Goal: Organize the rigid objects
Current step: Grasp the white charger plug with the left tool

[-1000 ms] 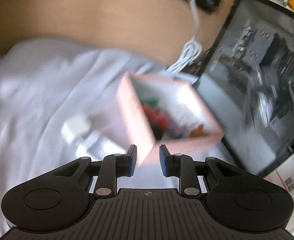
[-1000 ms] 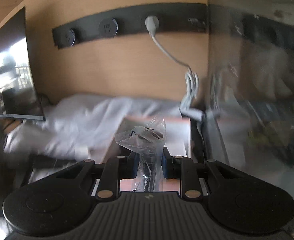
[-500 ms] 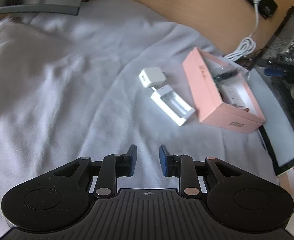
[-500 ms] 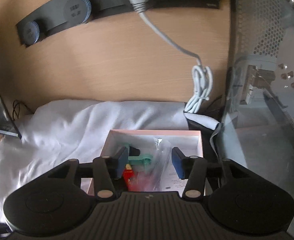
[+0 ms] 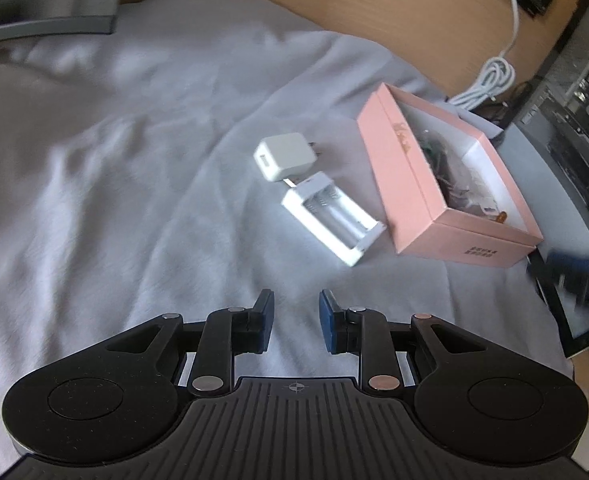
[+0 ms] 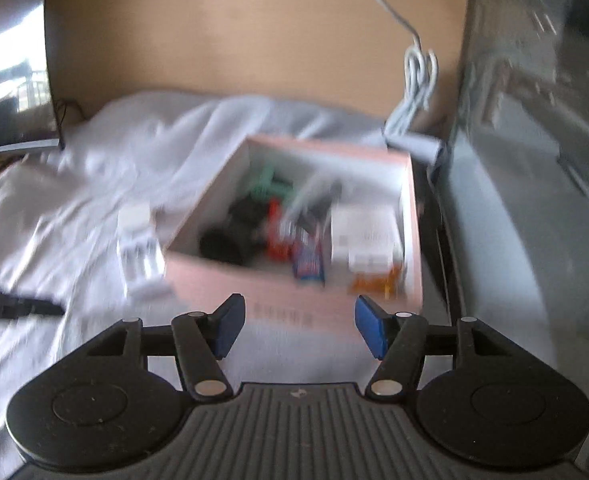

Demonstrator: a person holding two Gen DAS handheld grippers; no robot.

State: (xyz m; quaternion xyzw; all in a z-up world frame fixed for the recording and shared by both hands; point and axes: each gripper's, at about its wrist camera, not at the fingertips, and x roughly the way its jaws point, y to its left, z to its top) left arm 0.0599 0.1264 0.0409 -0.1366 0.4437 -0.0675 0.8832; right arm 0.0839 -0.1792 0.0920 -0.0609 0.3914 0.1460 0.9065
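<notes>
Lying on a wrinkled white cloth (image 5: 134, 168), an open pink cardboard box (image 5: 410, 184) sits to the right of a white battery charger (image 5: 332, 218) and a white USB wall plug (image 5: 284, 156). The plug lies just at the far end of the charger, and the charger's near right corner comes close to the box's long side. Inside the box, the right wrist view, which is blurred, shows a jumble of small items: something green at the far side, black pieces in the middle, a red piece, a blue and red packet, a white carton at the right and an orange bit in the near right corner.

The left gripper (image 5: 296, 320) hovers over bare cloth on the near side of the charger, its blue-padded fingers a narrow gap apart with nothing between them. The right gripper (image 6: 300, 326) hangs just near of the box's front wall, fingers spread wide and empty.

A coiled white cable (image 5: 488, 84) lies beyond the box against a wooden wall panel (image 6: 254, 40), and a dark computer case (image 5: 574, 120) stands to the box's right
</notes>
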